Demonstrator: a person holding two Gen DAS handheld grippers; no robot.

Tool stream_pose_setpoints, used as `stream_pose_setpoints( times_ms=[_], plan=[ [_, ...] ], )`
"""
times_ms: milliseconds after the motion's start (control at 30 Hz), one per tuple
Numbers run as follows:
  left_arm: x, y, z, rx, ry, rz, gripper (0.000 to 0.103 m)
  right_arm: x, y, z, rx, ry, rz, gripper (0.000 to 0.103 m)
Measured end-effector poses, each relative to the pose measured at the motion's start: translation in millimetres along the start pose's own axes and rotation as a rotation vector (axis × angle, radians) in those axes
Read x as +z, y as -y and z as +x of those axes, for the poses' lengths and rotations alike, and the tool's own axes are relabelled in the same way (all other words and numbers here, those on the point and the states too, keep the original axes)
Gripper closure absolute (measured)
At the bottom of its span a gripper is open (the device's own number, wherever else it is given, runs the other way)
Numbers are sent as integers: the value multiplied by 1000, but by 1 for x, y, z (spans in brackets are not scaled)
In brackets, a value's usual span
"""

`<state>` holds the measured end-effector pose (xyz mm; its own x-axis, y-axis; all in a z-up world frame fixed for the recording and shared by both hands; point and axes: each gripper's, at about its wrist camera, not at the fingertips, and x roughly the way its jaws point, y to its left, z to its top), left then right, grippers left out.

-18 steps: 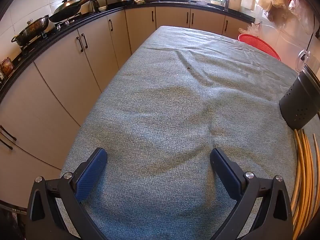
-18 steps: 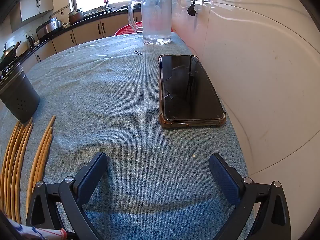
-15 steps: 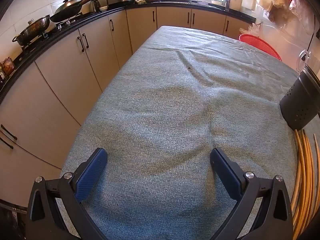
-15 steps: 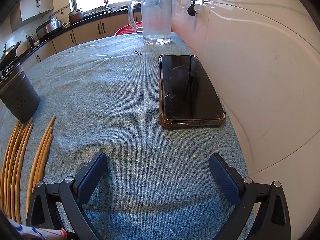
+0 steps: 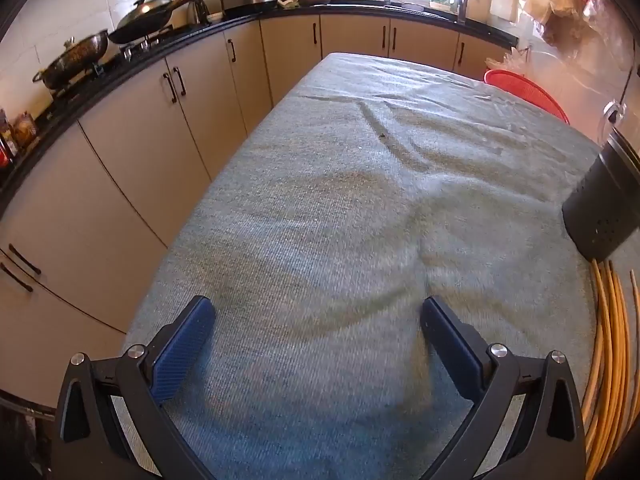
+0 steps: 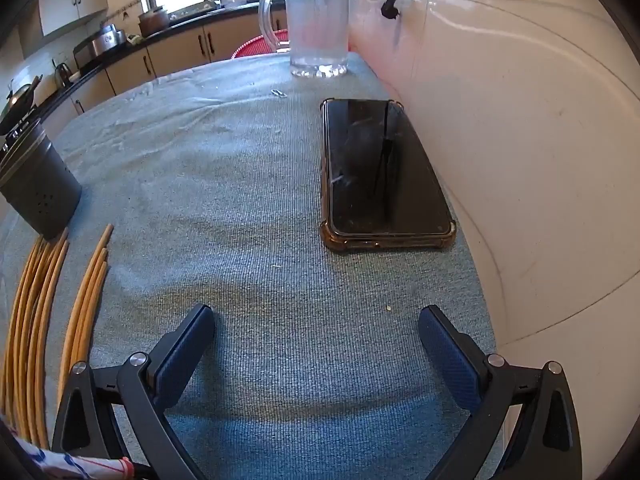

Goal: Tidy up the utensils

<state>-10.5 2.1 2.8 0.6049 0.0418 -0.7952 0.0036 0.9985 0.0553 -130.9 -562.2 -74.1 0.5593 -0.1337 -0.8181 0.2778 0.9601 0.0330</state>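
Both the left gripper (image 5: pixel 316 316) and right gripper (image 6: pixel 316 322) gaped wide, empty; chopsticks (image 6: pixel 40 300) lay beside the dark holder (image 6: pixel 38 184) — no readable writing anywhere.

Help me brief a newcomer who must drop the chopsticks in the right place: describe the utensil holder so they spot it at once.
Start at the table covered in grey-green cloth. On the side away from the white wall, just beyond the tips of the loose yellow chopsticks, stands the utensil holder. It is the only dark, upright cylinder there, with small holes in its side, unlike the clear glass mug or flat black phone.
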Motion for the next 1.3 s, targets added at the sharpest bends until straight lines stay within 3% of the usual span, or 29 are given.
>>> stream_pose_setpoints(
  times_ms=[167,467,633,1000,1300],
  plan=[
    [-16,17,-43,7,81,62,0,0,-2,-1,-4,3,-2,0],
    [-39,29,-138,29,270,67,0,-11,-11,-15,-47,13,13,2],
    [-51,42,-156,67,281,99,0,-28,-26,-48,-78,103,-12,2],
    [-70,48,-191,56,323,107,0,-56,-62,-121,-156,284,-27,2],
    [-85,44,-215,44,354,113,0,-80,-81,-158,-149,324,-51,2]
  ],
)
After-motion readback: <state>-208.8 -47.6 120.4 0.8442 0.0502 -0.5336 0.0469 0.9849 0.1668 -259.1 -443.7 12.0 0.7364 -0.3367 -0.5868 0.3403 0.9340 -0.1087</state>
